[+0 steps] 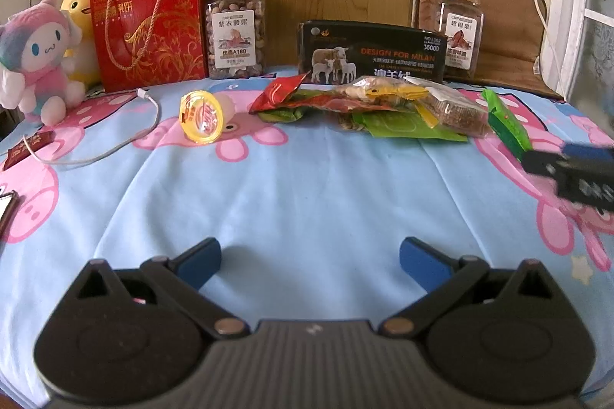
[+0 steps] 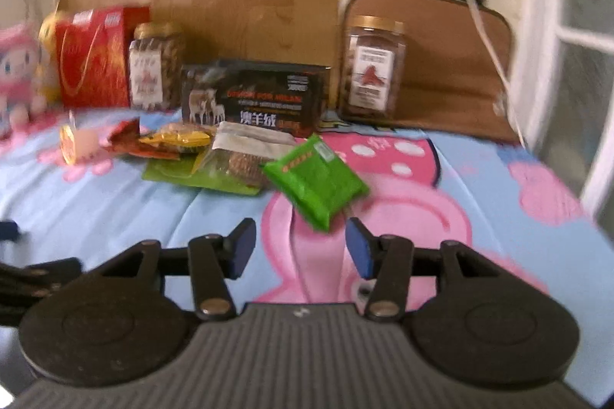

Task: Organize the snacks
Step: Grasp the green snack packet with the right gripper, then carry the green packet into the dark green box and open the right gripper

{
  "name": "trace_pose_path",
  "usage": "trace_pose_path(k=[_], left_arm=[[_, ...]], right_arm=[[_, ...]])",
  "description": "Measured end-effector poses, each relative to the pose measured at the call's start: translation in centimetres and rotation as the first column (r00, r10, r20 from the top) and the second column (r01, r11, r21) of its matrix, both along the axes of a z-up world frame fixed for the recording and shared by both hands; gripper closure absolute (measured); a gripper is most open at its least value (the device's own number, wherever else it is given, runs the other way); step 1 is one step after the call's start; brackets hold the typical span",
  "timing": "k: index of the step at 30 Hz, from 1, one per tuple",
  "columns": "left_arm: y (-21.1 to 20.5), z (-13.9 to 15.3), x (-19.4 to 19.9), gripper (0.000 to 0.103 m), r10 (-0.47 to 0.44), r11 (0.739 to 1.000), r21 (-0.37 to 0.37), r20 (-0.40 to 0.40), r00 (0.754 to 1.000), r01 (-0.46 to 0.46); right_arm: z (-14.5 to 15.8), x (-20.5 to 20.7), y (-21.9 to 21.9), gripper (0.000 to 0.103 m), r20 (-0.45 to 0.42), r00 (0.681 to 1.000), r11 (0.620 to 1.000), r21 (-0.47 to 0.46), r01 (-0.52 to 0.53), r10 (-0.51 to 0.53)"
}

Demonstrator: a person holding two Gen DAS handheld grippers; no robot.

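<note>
A pile of snack packets (image 1: 368,101) lies on the cartoon-print bedspread (image 1: 307,186) in front of a black box (image 1: 372,53). A yellow jelly cup (image 1: 202,117) lies on its side to the left of the pile. A green packet (image 2: 314,178) lies at the pile's right end, and its near corner reaches in between the tips of my right gripper (image 2: 299,247). The blue pads (image 2: 357,247) stand apart from it on both sides, so that gripper is open. In the left wrist view the right gripper (image 1: 568,171) shows at the right edge beside the green packet (image 1: 506,125). My left gripper (image 1: 310,255) is open over bare bedspread.
Along the back stand a red gift box (image 1: 151,25), two nut jars (image 1: 236,28) (image 1: 456,32), plush toys (image 1: 34,63) and a brown cushion (image 2: 441,63). A white cable (image 1: 115,148) and a small red packet (image 1: 28,148) lie at the left.
</note>
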State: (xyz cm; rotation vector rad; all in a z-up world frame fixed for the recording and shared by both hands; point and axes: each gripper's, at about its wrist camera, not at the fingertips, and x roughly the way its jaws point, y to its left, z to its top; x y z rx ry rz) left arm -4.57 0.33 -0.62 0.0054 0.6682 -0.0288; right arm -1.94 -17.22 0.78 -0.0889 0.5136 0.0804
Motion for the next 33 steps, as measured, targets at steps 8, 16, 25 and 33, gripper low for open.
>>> trace_pose_path(k=[8,16,25,33], left_arm=[[0.4,0.2,0.2,0.000,0.014,1.000,-0.014,-0.012,1.000,-0.015],[2.2,0.9,0.5,0.000,0.030,0.995,-0.094,0.004,1.000,-0.029],[6.0,2.4,0.1,0.000,0.057,0.972,-0.232,0.052,0.997,-0.044],[6.8,3.1,-0.4,0.000,-0.009,0.963,-0.268,0.059,0.998,0.024]], right_arm=[[-0.6,5.3,-0.1,0.054,-0.030,0.999,0.987,-0.159,-0.032,0.028],[1.5,0.0,-1.6,0.084,0.067,0.997,0.998,0.022,-0.051,0.050],[1.9,-1.8,-4.5,0.100,0.016,0.948,0.699,0.671,-0.246,0.318],[0.4,-3.0,-3.2,0.094,-0.062,0.965,0.844,0.501,-0.192,0.256]])
